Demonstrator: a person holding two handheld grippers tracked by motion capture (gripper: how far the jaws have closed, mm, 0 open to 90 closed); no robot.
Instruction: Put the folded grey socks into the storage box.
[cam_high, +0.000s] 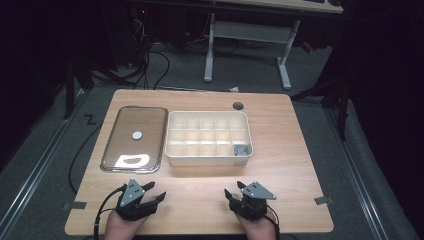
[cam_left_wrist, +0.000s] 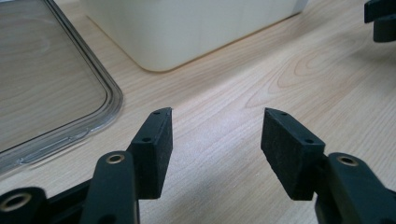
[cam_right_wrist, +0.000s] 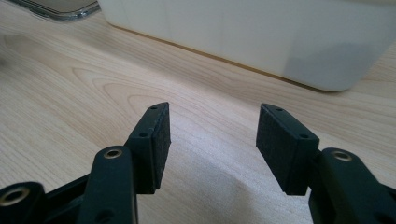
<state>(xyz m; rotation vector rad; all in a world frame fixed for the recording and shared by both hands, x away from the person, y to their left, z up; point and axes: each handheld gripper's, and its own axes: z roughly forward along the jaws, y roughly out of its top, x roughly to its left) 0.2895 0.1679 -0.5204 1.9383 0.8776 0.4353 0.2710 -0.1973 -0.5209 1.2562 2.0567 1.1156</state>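
Both your left tongs (cam_high: 150, 192) and right tongs (cam_high: 233, 190) sit wide and empty on the tabletop (cam_high: 200, 195), one small grey piece (cam_high: 241, 149) is in the white box's (cam_high: 208, 160) near right corner, and a round piece (cam_high: 137, 135) waits on the clear tray (cam_high: 112, 145).

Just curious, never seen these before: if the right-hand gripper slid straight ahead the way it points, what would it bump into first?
Most likely the near wall of the white divided box. The right gripper, jaws open and empty, faces it across bare table.
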